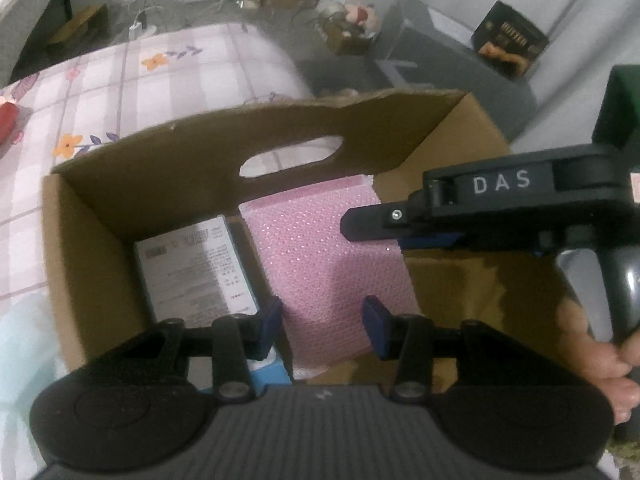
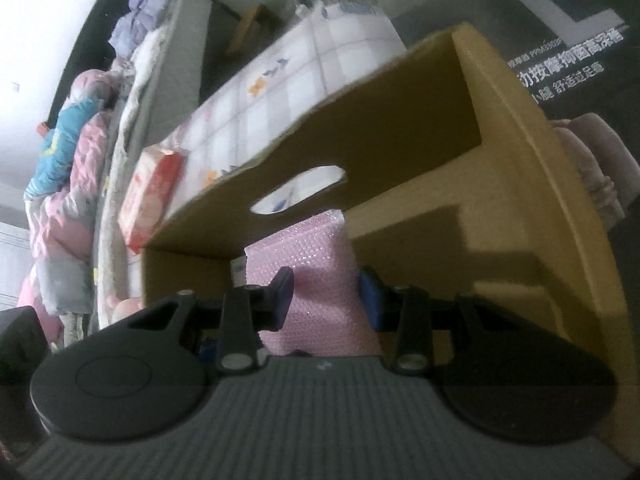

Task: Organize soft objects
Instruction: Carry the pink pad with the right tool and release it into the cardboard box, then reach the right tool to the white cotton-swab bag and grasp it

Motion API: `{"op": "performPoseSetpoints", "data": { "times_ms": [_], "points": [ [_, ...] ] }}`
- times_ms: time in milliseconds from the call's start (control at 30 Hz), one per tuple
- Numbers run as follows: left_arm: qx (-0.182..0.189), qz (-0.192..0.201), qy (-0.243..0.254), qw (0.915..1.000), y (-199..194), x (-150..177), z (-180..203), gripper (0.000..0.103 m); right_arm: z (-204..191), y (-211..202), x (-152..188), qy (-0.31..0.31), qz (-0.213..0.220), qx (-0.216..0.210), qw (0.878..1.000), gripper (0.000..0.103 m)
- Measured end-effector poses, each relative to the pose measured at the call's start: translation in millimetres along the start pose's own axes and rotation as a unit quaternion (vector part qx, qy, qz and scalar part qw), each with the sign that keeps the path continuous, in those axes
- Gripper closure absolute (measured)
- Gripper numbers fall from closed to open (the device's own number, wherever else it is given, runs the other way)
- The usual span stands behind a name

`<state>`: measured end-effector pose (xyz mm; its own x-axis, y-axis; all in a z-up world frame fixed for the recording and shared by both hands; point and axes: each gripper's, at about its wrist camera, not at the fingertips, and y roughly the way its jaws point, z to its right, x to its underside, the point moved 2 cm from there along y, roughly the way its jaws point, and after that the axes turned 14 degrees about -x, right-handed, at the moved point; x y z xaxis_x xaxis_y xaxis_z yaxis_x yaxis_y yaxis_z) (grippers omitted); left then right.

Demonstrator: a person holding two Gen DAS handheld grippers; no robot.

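A pink bubble-wrap sheet [image 1: 320, 256] is seen lying inside the cardboard box [image 1: 100, 248]. Above it, left gripper [image 1: 322, 326] and right gripper [image 2: 326, 298] are held parted, empty. Behind the box, a floral checked bedsheet [image 1: 192, 76] is spread.

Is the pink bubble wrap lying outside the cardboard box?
No, the pink bubble wrap sits inside the cardboard box, beside a white labelled package.

1. This is a bedroom in a home.
2. Beyond the tongs lies a bed [image 1: 192, 76] under a checked sheet printed with flowers.
3. Left of the tongs, a heap of pink and blue bedding [image 2: 76, 160] is piled along the far side of the bed.
4. Beyond the bed, the grey floor [image 1: 224, 12] is cluttered with cables, a white charger [image 1: 138, 26] and a plush toy [image 1: 360, 14].
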<state>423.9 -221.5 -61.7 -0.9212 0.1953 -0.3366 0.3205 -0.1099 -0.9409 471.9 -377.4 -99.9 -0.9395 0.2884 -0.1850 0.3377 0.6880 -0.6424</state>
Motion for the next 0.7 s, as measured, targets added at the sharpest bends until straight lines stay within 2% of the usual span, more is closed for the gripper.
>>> {"op": "performPoseSetpoints", "data": {
  "times_ms": [67,167,367,500,700],
  "points": [
    [-0.005,-0.010,0.004,0.9999,4.4,1.4,0.1,0.052,4.7,8.3,-3.9,0.002,-0.008,0.003,1.000,0.066],
    [-0.008,-0.008,0.002,0.9999,4.8,2.5,-0.3,0.039,11.9,18.0,-5.4,0.005,-0.016,0.011,1.000,0.066],
    [-0.010,0.020,0.010,0.9997,-17.6,5.9,-1.7,0.033,9.6,18.5,-3.8,0.005,-0.006,0.009,1.000,0.065],
    [-0.006,0.040,0.008,0.9992,-43.1,9.8,-8.2,0.031,-5.3,2.8,0.4,-0.007,0.018,-0.002,1.000,0.064],
    [0.003,0.092,-0.004,0.9957,-107.0,33.0,-38.3,0.023,-47.4,-49.9,16.7,-0.030,0.074,-0.061,0.995,0.062]
  ]
}}
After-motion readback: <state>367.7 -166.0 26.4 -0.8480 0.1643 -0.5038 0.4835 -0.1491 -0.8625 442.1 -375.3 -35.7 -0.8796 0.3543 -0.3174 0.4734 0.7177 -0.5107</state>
